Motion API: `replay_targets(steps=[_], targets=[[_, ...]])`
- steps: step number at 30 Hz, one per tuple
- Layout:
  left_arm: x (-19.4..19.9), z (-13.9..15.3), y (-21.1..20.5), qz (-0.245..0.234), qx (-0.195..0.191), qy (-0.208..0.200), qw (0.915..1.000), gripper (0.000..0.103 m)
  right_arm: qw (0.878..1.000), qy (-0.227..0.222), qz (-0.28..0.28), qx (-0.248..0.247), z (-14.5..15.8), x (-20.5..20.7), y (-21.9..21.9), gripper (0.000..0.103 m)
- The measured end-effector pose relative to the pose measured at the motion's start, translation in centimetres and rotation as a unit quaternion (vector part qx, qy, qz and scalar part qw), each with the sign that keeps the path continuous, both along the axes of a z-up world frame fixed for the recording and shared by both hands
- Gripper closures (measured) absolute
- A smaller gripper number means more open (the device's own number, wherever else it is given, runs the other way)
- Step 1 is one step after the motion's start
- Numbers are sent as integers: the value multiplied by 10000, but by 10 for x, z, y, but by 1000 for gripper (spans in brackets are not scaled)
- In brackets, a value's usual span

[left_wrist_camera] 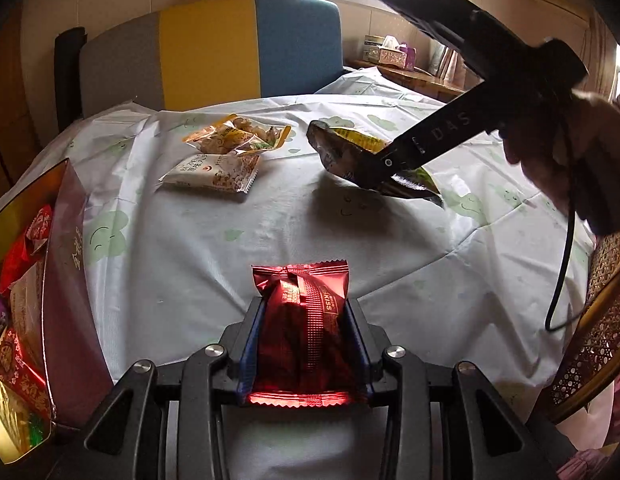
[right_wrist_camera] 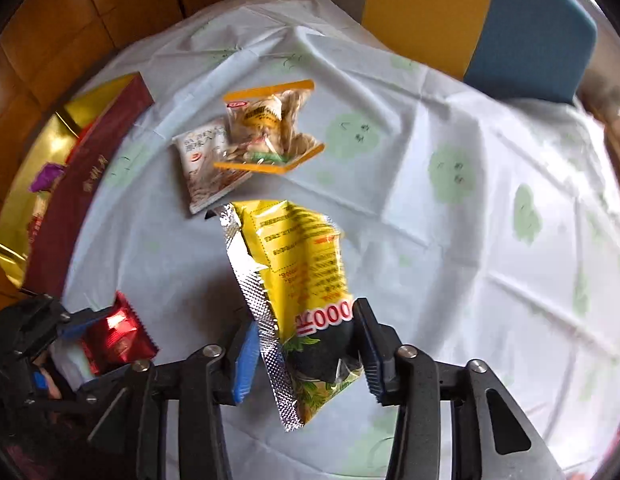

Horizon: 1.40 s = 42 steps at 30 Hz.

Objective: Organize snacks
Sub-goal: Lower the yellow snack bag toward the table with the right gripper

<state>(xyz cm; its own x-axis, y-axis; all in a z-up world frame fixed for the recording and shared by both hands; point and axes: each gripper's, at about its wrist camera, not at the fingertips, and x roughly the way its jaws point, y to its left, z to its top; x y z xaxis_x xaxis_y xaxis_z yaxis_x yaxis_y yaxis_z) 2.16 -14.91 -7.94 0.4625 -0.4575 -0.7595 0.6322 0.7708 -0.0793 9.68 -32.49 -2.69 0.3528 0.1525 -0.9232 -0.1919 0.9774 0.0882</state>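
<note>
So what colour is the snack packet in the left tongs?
Shiny metallic red foil packet, clearest in the left wrist view.

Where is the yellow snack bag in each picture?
Left wrist view: the yellow snack bag is upper right of middle, above the tablecloth, in the right hand-held gripper.
Right wrist view: the same bag fills the lower middle, between that hand-held gripper's fingers.
Shared landmark: the orange-edged packet lying on the white packet.
</note>
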Motion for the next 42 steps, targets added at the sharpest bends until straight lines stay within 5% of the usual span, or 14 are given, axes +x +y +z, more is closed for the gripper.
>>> replay_targets(steps=[2,10,22,24,25,28,42], targets=[[0,0,0,23,23,11,10000,64,9992,-29,-219,343,1,1,-9,34],[0,0,-3,84,115,-24,9999,64,9978,-259,-208,566,14,10,-4,21],[-1,-1,-4,96,117,-38,9999,64,9983,-156,366,418,-4,0,21,21],[-1,-1,-3,95,114,-42,9999,64,9987,-198,474,4,-10,-2,28,30],[-1,-1,-3,97,108,-40,9999,64,9983,-172,517,-213,-15,-1,32,54],[-1,-1,-3,103,105,-60,9999,64,9974,-235,584,-343,-18,-4,35,63],[4,6,-4,176,189,173,9995,65,9974,-192,616,-314,-25,-3,31,60]])
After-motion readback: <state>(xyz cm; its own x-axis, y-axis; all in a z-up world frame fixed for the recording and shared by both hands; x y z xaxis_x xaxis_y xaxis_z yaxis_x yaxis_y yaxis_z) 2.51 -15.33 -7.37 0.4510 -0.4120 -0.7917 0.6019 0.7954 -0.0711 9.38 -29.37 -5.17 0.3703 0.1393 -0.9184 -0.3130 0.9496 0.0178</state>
